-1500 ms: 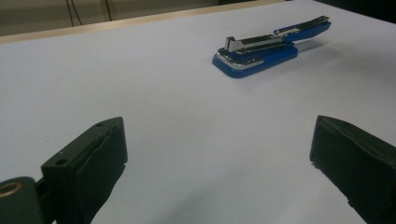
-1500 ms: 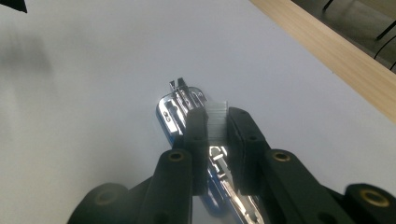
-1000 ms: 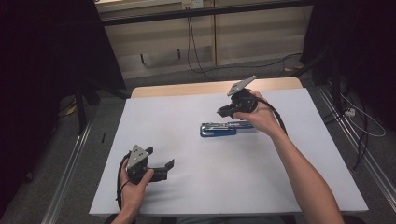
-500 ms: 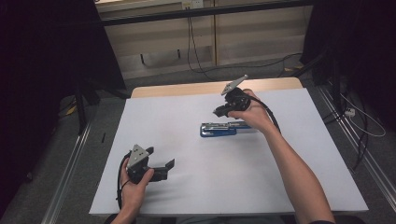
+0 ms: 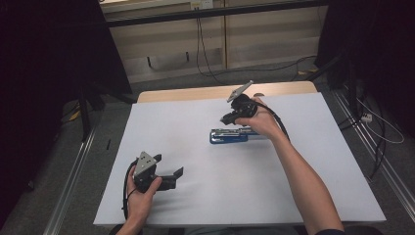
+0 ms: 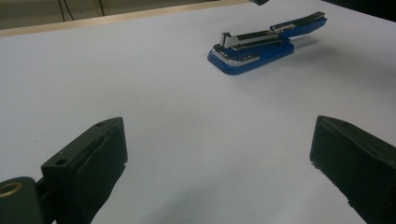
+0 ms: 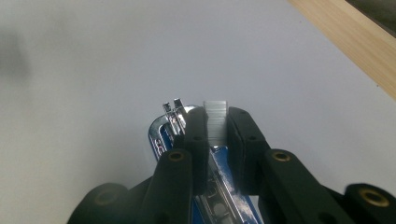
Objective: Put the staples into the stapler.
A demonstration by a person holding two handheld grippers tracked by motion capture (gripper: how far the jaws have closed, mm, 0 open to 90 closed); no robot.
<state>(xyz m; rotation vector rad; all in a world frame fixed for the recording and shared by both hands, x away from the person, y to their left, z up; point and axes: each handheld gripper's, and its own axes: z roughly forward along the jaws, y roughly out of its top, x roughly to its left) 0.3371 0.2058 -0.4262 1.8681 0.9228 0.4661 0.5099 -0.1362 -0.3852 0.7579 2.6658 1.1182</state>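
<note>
Near the tabletop's [image 5: 161, 132] front left corner, the left gripper [image 5: 177, 174] rests low over the white surface in the person's left hand [image 5: 142, 193], its grey three-cornered plate [image 5: 145, 162] on top and its black cable looping back by the wrist. Its jaws stand wide apart with nothing between them; in the left gripper view they rise at the two bottom corners with bare white surface in the gap, and the blue stapler [image 6: 266, 43] lies farther off beyond them. Toward the middle of the tabletop, somewhat nearer its far edge, that stapler [image 5: 229, 135] lies flat with its length roughly parallel to the far edge, well apart from the left gripper. It is opened up: its silver metal channel shows along the top, and its rounded blue end points toward the left side of the tabletop. Just over the right part of the stapler hangs the right gripper [image 5: 228, 119], held in the person's right hand [image 5: 262, 122] with the forearm coming in from the front right corner. Its jaws are drawn close together and clamp a small silvery strip of staples [image 7: 215, 122], which stands between the pads in the right gripper view, directly above the stapler's open channel [image 7: 219, 191]. Whether the strip touches the channel cannot be told. The light wooden far edge [image 5: 195, 93] of the table shows past the white covering.
</note>
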